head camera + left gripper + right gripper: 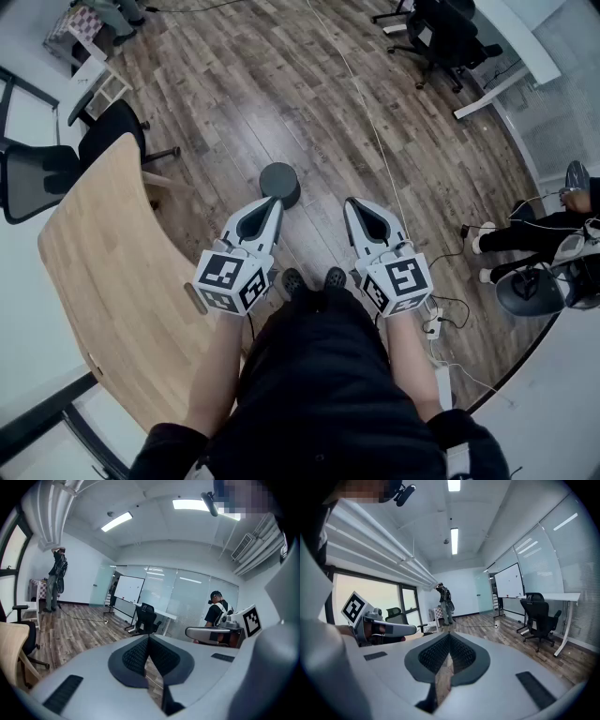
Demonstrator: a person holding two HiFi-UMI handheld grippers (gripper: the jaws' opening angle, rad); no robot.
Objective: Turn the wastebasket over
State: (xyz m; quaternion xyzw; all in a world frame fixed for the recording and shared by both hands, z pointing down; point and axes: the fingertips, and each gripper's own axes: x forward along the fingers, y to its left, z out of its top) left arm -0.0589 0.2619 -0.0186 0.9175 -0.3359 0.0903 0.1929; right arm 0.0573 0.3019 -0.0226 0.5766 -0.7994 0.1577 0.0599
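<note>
Round dark wastebasket [279,182] on plank floor [281,84] beside curved pale-wood table [103,253]; left gripper [274,202], right gripper [352,203] jaws together, empty.

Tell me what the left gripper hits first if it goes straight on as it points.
Probably nothing close. The left gripper, shut and empty, points almost level: its own view shows bare floor, then a black office chair. The wastebasket seems to sit lower, under that line; depth is unclear.

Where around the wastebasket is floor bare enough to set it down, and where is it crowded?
Bare floor lies beyond the wastebasket, between the wooden table and the thin cable. It is crowded at right, with tangled cords.
</note>
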